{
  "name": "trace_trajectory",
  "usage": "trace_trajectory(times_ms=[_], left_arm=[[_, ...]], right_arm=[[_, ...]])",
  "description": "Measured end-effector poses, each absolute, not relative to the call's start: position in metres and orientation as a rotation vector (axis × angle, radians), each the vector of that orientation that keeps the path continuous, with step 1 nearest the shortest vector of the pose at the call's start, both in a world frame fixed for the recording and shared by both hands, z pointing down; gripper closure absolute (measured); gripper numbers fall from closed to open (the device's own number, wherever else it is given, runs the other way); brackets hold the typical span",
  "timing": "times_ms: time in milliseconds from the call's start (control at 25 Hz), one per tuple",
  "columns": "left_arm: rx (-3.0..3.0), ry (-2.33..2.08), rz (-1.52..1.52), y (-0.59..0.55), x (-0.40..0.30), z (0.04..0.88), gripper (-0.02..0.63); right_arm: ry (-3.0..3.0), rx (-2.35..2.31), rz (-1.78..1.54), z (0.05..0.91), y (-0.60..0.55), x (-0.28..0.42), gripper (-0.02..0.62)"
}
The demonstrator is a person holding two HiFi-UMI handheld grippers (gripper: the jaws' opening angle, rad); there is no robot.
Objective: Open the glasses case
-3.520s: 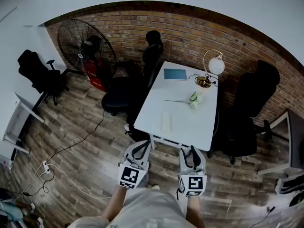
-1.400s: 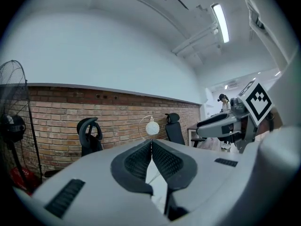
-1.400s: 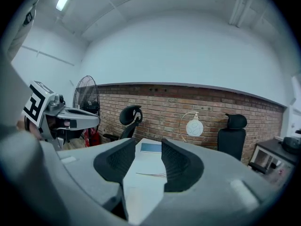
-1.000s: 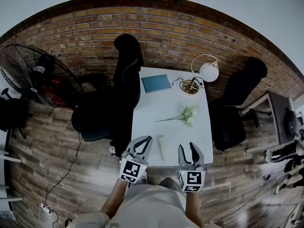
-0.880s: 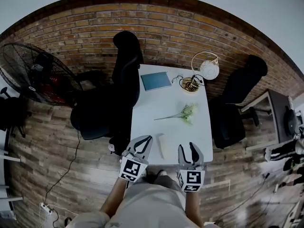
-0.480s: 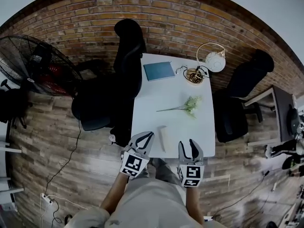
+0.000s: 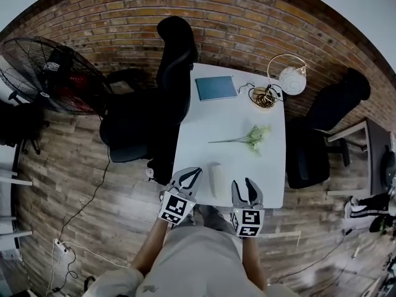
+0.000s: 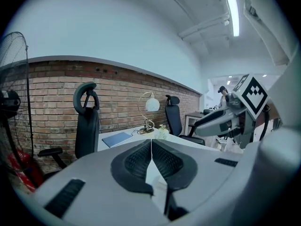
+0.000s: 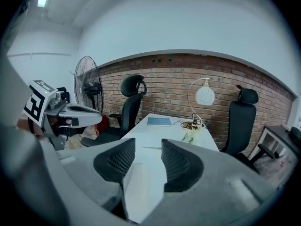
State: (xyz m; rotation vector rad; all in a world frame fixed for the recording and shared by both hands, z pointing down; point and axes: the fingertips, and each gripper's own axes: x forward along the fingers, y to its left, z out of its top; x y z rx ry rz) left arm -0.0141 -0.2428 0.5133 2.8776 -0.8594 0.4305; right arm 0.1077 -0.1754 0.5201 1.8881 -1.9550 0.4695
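A white table (image 7: 232, 135) bears a blue book (image 7: 216, 88), a flower sprig (image 7: 250, 137) and a globe lamp (image 7: 292, 80).

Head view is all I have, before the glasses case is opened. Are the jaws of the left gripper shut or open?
Observer: Shut. In its own view the left gripper has both pads touching, with nothing between them.
Operator: And the right one?
Observer: The right gripper is open and empty. Its own view shows only the white table through the gap.
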Motion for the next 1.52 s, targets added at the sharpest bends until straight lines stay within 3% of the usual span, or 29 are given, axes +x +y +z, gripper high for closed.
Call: trace_trajectory(times_ms=[1520], left_arm=[[2.709, -0.697, 0.826, -0.236, 0.022, 0.665, 0.598]], right_arm=[[-1.940, 1.540, 0.686, 0.659, -0.171, 0.079, 0.417]])
